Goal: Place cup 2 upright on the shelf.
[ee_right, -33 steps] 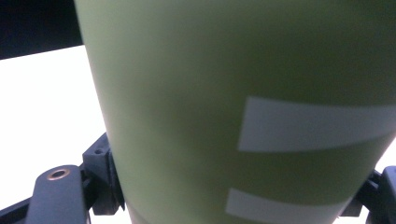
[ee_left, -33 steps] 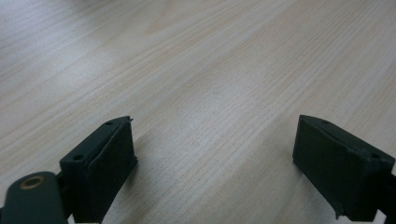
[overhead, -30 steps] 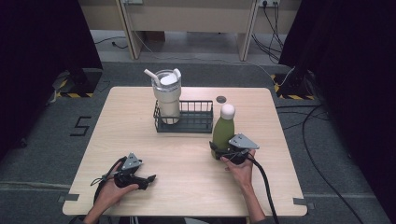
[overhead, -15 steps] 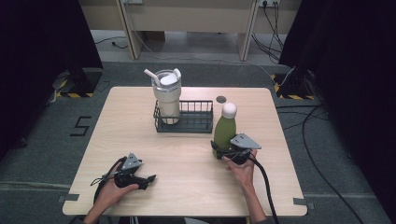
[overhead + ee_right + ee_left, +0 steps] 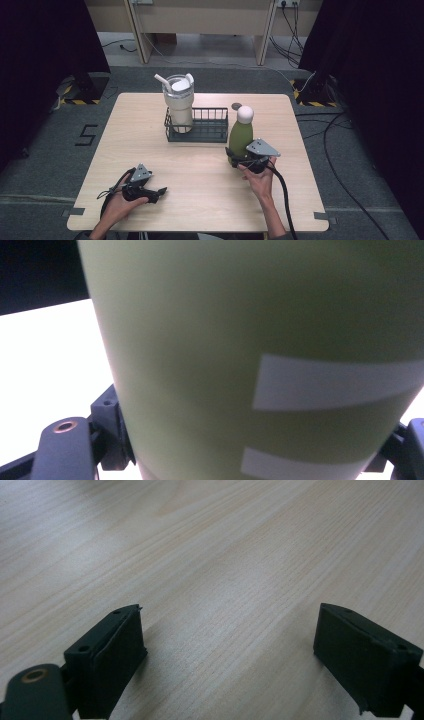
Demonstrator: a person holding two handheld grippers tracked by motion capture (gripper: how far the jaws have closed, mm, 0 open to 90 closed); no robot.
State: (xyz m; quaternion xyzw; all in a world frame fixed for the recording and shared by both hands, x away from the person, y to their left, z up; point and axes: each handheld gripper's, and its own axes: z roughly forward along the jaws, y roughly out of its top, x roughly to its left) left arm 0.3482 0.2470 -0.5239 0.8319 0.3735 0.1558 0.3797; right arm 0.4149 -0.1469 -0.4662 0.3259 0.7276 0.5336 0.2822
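A green bottle with a white round cap stands upright at the table's right middle, just right of a black wire basket. My right gripper is shut on the bottle's lower body. In the right gripper view the green wall with white stripes sits between the black pads. My left gripper lies near the front left of the table, held by a hand. Its jaws stand wide open over bare wood with nothing between them.
A cream tumbler with a lid and straw stands in the left end of the wire basket. A small dark disc lies on the wooden table behind the bottle. Dark curtains and cables surround the table.
The green bottle and my right gripper have shifted very slightly upward in the high view. The left gripper has stayed still.
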